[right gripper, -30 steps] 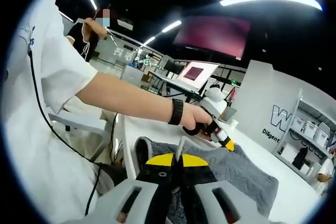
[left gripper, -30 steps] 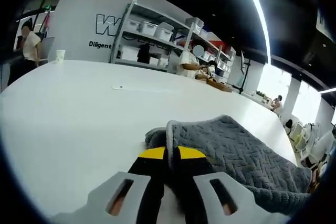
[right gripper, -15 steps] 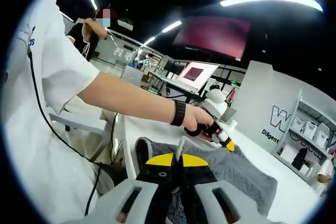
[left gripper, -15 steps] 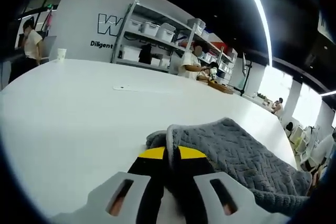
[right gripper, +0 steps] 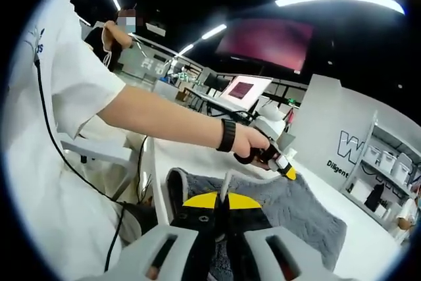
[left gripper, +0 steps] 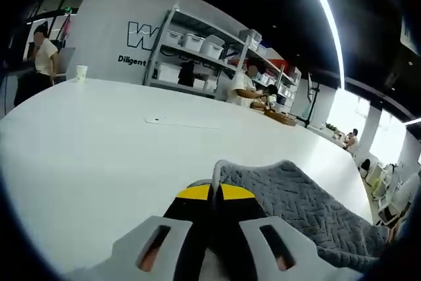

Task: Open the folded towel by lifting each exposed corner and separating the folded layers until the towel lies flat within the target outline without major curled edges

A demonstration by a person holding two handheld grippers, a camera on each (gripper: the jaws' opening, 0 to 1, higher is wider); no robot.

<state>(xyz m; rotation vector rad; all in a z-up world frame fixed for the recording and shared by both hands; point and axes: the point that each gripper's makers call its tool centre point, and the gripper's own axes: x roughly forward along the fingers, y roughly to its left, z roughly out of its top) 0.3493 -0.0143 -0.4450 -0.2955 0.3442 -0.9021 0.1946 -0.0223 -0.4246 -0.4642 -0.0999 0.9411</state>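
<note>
Here both grippers' fingers pinch the grey towel [left gripper: 309,202] edge on the white table [left gripper: 92,156], wall lettering reading "Diligent" [left gripper: 132,61].

The person wears a white short-sleeved T-shirt [right gripper: 46,116], a black wristband [right gripper: 227,135], and a thin black cable [right gripper: 56,143] trails down the shirt.
</note>
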